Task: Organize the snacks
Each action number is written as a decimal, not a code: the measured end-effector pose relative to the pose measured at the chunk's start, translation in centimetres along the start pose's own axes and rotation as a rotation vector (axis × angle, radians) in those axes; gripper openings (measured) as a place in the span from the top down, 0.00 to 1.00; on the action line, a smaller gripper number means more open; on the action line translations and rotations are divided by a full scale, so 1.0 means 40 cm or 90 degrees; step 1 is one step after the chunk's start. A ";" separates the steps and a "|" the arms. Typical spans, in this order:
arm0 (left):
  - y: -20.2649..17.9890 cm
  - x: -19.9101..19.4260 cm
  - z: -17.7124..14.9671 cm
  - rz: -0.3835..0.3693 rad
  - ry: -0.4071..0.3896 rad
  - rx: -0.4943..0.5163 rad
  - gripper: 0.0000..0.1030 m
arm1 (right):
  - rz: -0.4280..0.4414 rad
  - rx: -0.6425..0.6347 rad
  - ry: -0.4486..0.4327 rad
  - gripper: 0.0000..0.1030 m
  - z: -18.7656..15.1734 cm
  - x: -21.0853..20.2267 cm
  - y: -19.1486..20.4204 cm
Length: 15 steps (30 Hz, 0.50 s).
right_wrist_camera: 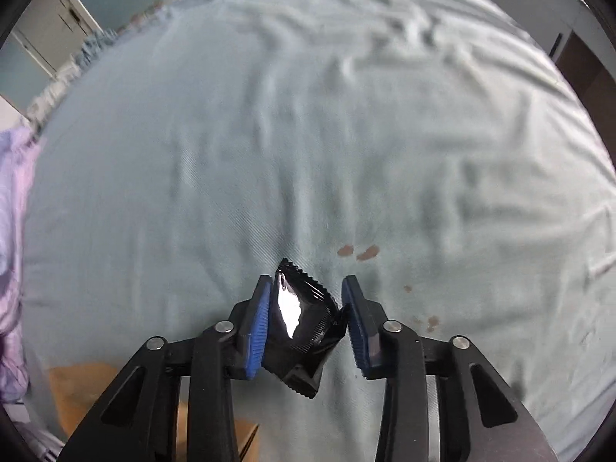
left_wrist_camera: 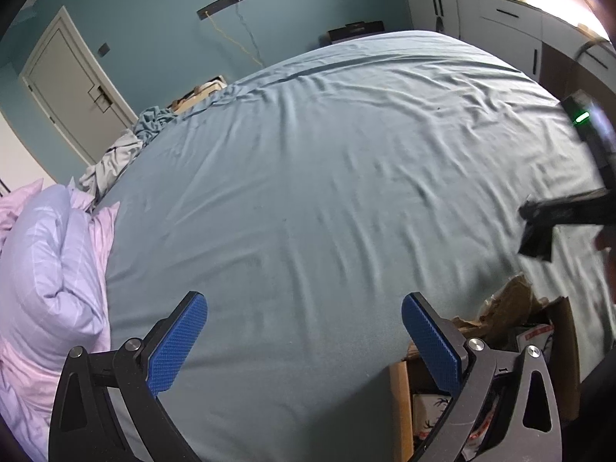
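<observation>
My right gripper [right_wrist_camera: 306, 315] is shut on a crumpled black snack packet [right_wrist_camera: 304, 323] and holds it above the blue-grey bed sheet [right_wrist_camera: 308, 134]. The packet also shows, blurred, at the right edge of the left wrist view [left_wrist_camera: 539, 227], under the right gripper's body. My left gripper [left_wrist_camera: 304, 331] is open and empty, its blue pads [left_wrist_camera: 177, 346] wide apart over the sheet. An open cardboard box [left_wrist_camera: 481, 377] with snack packets inside sits at the lower right, just behind the left gripper's right finger.
A lilac pillow and duvet [left_wrist_camera: 50, 269] lie at the left edge of the bed. A bunched sheet [left_wrist_camera: 127, 146] lies at the far left corner. White cabinets [left_wrist_camera: 500, 27] stand beyond the bed. A cardboard flap [right_wrist_camera: 84, 392] shows at lower left. Small brown stains [right_wrist_camera: 358, 252] mark the sheet.
</observation>
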State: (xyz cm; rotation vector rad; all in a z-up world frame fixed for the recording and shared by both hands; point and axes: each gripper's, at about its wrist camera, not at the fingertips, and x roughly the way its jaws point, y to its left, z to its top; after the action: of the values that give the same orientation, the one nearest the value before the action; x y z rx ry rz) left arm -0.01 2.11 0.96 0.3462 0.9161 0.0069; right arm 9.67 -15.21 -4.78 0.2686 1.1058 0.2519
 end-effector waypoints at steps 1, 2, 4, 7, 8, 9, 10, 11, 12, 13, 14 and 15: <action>0.004 -0.002 0.000 -0.003 -0.001 -0.004 0.00 | 0.021 -0.007 -0.021 0.67 -0.011 -0.040 0.002; 0.007 -0.005 0.001 -0.006 -0.002 -0.008 0.00 | 0.051 -0.017 -0.043 0.67 -0.026 -0.083 0.007; 0.013 -0.011 0.002 -0.010 -0.009 -0.016 0.00 | 0.107 -0.037 -0.077 0.67 -0.061 -0.154 0.014; 0.017 -0.023 0.003 -0.013 -0.020 -0.020 0.00 | 0.189 -0.038 -0.082 0.67 -0.121 -0.221 -0.001; 0.017 -0.028 0.003 -0.014 -0.024 -0.020 0.00 | 0.207 -0.030 -0.079 0.67 -0.147 -0.238 0.003; 0.016 -0.032 0.002 -0.012 -0.029 -0.019 0.00 | 0.225 -0.027 -0.072 0.67 -0.169 -0.246 0.008; 0.017 -0.037 0.001 -0.008 -0.033 -0.017 0.00 | 0.239 -0.028 -0.062 0.67 -0.183 -0.249 0.010; 0.017 -0.040 0.001 -0.006 -0.035 -0.017 0.00 | 0.247 -0.032 -0.051 0.67 -0.193 -0.250 0.009; 0.016 -0.044 -0.001 -0.004 -0.039 -0.016 0.00 | 0.251 -0.041 -0.036 0.67 -0.205 -0.244 0.018; 0.017 -0.046 -0.001 -0.002 -0.041 -0.015 0.00 | 0.256 -0.056 -0.020 0.66 -0.216 -0.238 0.027; 0.016 -0.050 -0.004 0.003 -0.046 -0.013 0.00 | 0.263 -0.067 -0.007 0.64 -0.212 -0.240 0.013; 0.016 -0.053 -0.007 0.008 -0.050 -0.009 0.00 | 0.262 -0.070 0.010 0.63 -0.213 -0.227 0.017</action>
State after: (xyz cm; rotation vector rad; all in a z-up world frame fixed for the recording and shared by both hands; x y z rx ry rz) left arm -1.45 2.46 2.65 0.3373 0.8350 0.0113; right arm -1.95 -16.84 -0.51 0.3959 1.0410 0.6796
